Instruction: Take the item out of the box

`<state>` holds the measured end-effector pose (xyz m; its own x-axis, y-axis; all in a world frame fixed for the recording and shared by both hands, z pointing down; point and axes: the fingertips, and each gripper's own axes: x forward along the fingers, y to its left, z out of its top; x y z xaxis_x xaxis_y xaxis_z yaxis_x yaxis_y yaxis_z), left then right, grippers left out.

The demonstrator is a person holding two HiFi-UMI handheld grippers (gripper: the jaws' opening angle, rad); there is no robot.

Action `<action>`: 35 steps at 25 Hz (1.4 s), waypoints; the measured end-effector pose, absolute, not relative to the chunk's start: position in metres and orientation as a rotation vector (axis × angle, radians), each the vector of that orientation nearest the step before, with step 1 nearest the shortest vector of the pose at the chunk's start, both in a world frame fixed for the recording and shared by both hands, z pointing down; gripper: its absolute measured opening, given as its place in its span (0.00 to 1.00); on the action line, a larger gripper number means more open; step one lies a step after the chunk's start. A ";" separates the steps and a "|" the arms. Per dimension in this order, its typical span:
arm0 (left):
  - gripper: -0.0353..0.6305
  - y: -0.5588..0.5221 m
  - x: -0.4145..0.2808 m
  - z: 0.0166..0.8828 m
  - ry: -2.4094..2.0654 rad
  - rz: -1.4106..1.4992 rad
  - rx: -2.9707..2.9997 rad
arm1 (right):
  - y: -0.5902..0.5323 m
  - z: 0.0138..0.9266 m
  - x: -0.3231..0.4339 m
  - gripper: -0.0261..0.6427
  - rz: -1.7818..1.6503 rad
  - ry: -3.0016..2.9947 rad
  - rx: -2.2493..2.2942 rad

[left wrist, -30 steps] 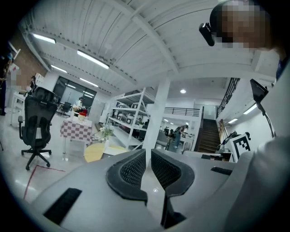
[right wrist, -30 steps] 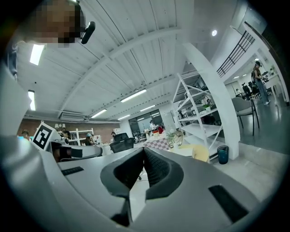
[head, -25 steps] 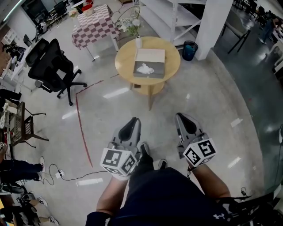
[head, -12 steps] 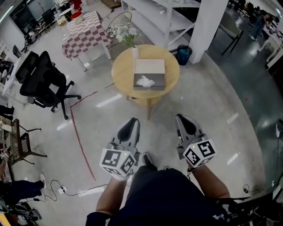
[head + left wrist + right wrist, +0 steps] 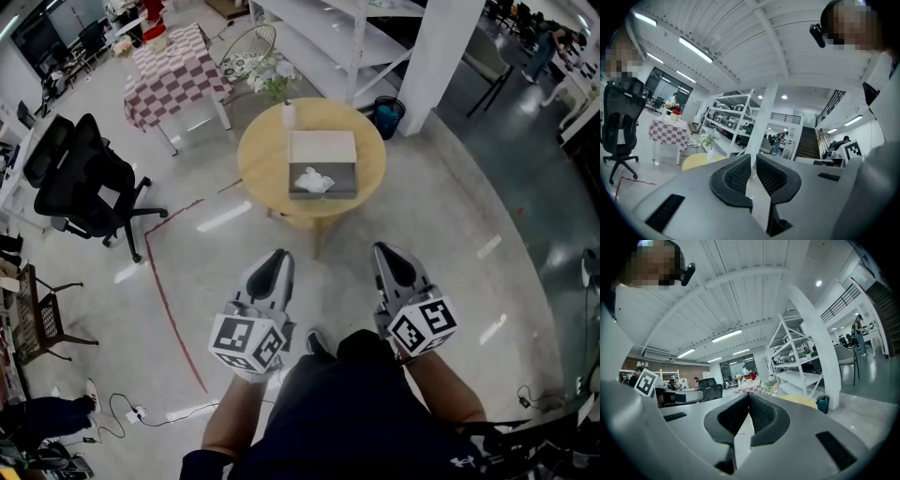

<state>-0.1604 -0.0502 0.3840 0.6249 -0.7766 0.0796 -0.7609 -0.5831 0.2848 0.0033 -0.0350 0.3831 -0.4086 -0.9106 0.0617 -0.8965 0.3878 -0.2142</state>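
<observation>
A grey open box sits on a round yellow table, well ahead of me. A crumpled white item lies inside it. The pale lid lies flat just behind the box. I hold both grippers low in front of my body, far short of the table. The jaws of my left gripper stand a little apart with nothing between them. My right gripper is shut and empty, its pads meeting at the tips. The table's edge shows beyond both sets of jaws.
A white vase of flowers stands at the table's back edge. A black office chair is at the left, and a checkered table stands behind it. White shelving, a white pillar and a blue bin are behind the table. A red line marks the floor.
I have walked a little nearer to the table, and the chair and floor have slid back in view. Both grippers keep the same pose and jaw spacing.
</observation>
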 end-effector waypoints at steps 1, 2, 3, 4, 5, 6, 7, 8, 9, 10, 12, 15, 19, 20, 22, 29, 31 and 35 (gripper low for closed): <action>0.13 -0.052 -0.161 0.386 -1.238 -0.075 2.555 | -0.037 0.386 0.003 0.06 -0.339 2.561 -1.675; 0.13 -0.054 -0.161 0.388 -1.231 -0.072 2.552 | -0.038 0.389 0.003 0.06 -0.350 2.561 -1.680; 0.13 -0.056 -0.160 0.390 -1.223 -0.069 2.551 | -0.040 0.392 0.002 0.06 -0.361 2.562 -1.686; 0.13 -0.057 -0.160 0.392 -1.216 -0.064 2.549 | -0.042 0.396 0.002 0.06 -0.371 2.562 -1.692; 0.13 -0.059 -0.160 0.395 -1.209 -0.060 2.545 | -0.044 0.398 0.001 0.06 -0.381 2.562 -1.697; 0.13 -0.061 -0.160 0.397 -1.205 -0.055 2.540 | -0.046 0.400 0.000 0.06 -0.390 2.562 -1.700; 0.13 -0.064 -0.161 0.399 -1.204 -0.051 2.533 | -0.049 0.401 -0.002 0.06 -0.398 2.564 -1.699; 0.13 -0.067 -0.161 0.401 -1.206 -0.047 2.527 | -0.053 0.402 -0.003 0.06 -0.405 2.569 -1.696; 0.13 -0.070 -0.162 0.402 -1.210 -0.042 2.521 | -0.057 0.404 -0.004 0.06 -0.412 2.574 -1.690; 0.13 -0.074 -0.162 0.402 -1.216 -0.038 2.517 | -0.062 0.405 -0.004 0.06 -0.418 2.578 -1.683; 0.13 -0.083 -0.163 0.401 -1.233 -0.031 2.511 | -0.073 0.405 -0.004 0.06 -0.426 2.580 -1.668; 0.13 -0.099 -0.163 0.397 -1.268 -0.033 2.510 | -0.092 0.402 -0.001 0.06 -0.413 2.587 -1.641; 0.13 -0.128 -0.157 0.392 -1.314 -0.043 2.502 | -0.126 0.396 0.007 0.06 -0.395 2.600 -1.594; 0.13 -0.137 -0.153 0.392 -1.323 -0.043 2.497 | -0.136 0.396 0.010 0.06 -0.394 2.606 -1.584; 0.13 -0.161 -0.141 0.393 -1.335 -0.041 2.486 | -0.161 0.397 0.021 0.06 -0.399 2.617 -1.568; 0.13 -0.218 -0.106 0.389 -1.364 -0.044 2.470 | -0.223 0.395 0.050 0.06 -0.422 2.646 -1.522; 0.13 -0.232 -0.097 0.384 -1.380 -0.044 2.465 | -0.239 0.392 0.059 0.06 -0.431 2.648 -1.506; 0.13 -0.250 -0.081 0.375 -1.418 -0.042 2.462 | -0.263 0.385 0.076 0.06 -0.412 2.664 -1.468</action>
<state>-0.0809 -0.2500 0.3748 0.5124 -0.8500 0.1223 -0.8412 -0.4682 0.2705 0.0756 -0.2635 0.3847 -0.5403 -0.8389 0.0658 -0.8195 0.5069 -0.2674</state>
